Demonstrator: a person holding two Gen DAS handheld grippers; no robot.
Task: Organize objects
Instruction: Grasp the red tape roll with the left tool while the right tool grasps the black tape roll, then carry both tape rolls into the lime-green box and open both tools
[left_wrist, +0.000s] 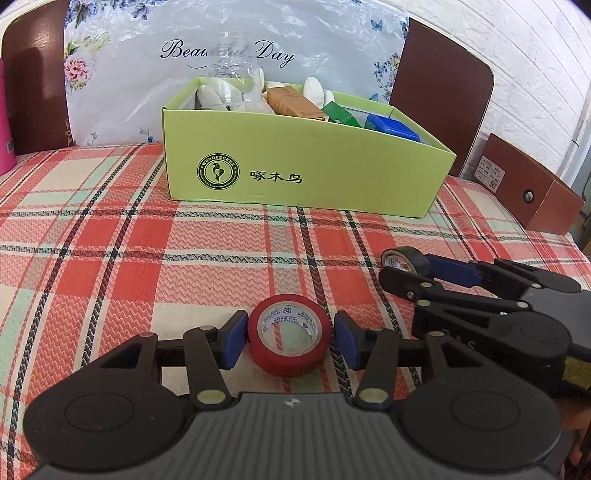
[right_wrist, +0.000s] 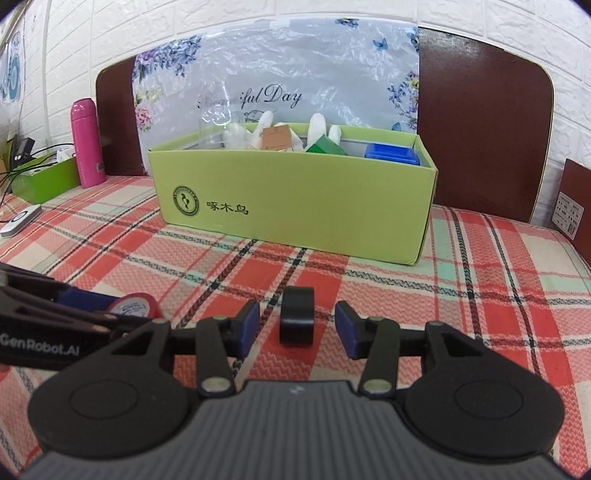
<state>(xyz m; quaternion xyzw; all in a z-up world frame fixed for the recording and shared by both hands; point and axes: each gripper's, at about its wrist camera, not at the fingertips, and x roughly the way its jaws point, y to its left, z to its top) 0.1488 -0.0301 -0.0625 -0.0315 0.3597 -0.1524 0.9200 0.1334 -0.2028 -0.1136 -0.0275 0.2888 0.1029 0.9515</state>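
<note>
A woven plaid cloth (left_wrist: 110, 236) in red, cream and mint is covering the surface, with a white brick-pattern wall behind. Nearest, the left gripper (left_wrist: 290, 336) is bracketing a red tape roll (left_wrist: 289, 334) lying tilted on the cloth; its blue pads (left_wrist: 236, 341) are sitting just beside the roll's glossy rim, slightly apart from it, so nothing is gripped yet. To its right, the right gripper (right_wrist: 297, 323) is standing wide around a black tape roll (right_wrist: 297, 315) resting upright on edge, its pads well clear of it. Both rolls are smooth, round and hollow, likely being lined up for pinching across their widths. Farther off, the green cardboard box (left_wrist: 295, 173), open-topped and already holding small cartons and white bundles, is probably serving as the destination for these 2 rolls.
</note>
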